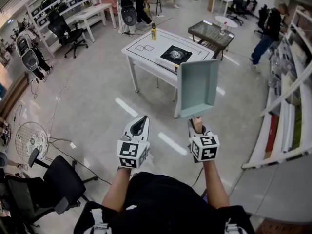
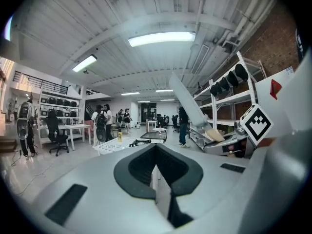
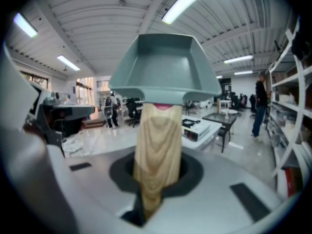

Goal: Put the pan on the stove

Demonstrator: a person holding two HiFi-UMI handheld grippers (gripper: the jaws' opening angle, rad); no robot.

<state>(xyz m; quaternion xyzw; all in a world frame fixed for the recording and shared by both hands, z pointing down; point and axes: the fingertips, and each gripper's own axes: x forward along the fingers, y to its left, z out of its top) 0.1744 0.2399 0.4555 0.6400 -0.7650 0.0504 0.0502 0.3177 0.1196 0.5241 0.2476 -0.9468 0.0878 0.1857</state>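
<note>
A pale teal rectangular pan [image 1: 197,87] with a wooden handle [image 3: 157,145] is held up in the air, well short of the table. My right gripper [image 1: 196,126] is shut on that handle, and in the right gripper view the pan [image 3: 163,69] fills the upper middle. A black stove [image 1: 175,55] sits on the right part of a white table [image 1: 146,47] several steps ahead. The stove [image 3: 197,128] also shows beyond the handle. My left gripper [image 1: 138,126] hangs beside the right one, shut with nothing in it.
A yellow bottle [image 1: 153,31] stands at the table's far edge. A dark glass table [image 1: 210,33] lies behind it. Metal shelving [image 1: 287,106] runs along the right, with a person [image 1: 265,30] beside it. An office chair [image 1: 53,184] and a floor fan [image 1: 30,139] stand at the near left.
</note>
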